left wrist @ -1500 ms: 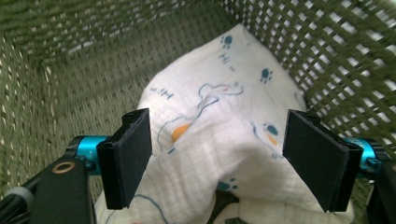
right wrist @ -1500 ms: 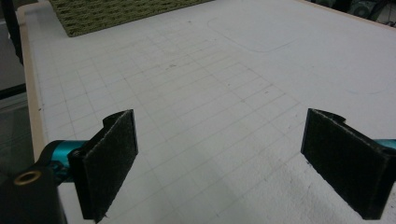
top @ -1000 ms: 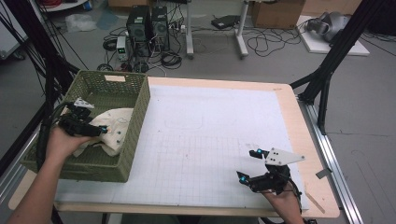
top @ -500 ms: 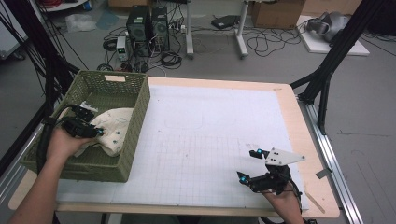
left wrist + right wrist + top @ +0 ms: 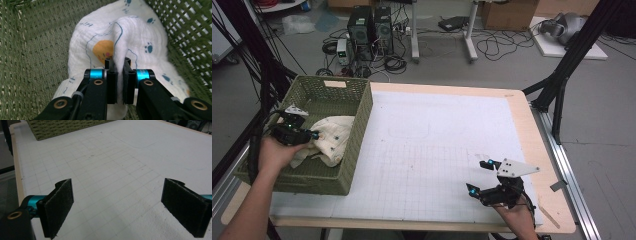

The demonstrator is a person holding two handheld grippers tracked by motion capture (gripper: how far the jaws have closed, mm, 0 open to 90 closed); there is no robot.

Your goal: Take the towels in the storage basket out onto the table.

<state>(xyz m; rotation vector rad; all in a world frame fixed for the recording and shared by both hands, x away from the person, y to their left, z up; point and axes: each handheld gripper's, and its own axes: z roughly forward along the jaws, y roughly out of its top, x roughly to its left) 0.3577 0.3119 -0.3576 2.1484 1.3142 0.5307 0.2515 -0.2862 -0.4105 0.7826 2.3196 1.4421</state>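
Both grippers are black with cyan collars at the jaw bases: left gripper [image 5: 119, 82] shows brass-coloured screws and a thin black cable; right gripper [image 5: 120, 206] has flat, dark felt-like pads. A grey three-cornered plate tops each. Forearms appear bare, no sleeves, though edges are blurred.

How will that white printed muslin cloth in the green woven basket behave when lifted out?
The white printed muslin cloth will probably drape limply: the left gripper, whose jaws have just closed, pinches a soft ridge. It is likely light and could snag the green woven basket.
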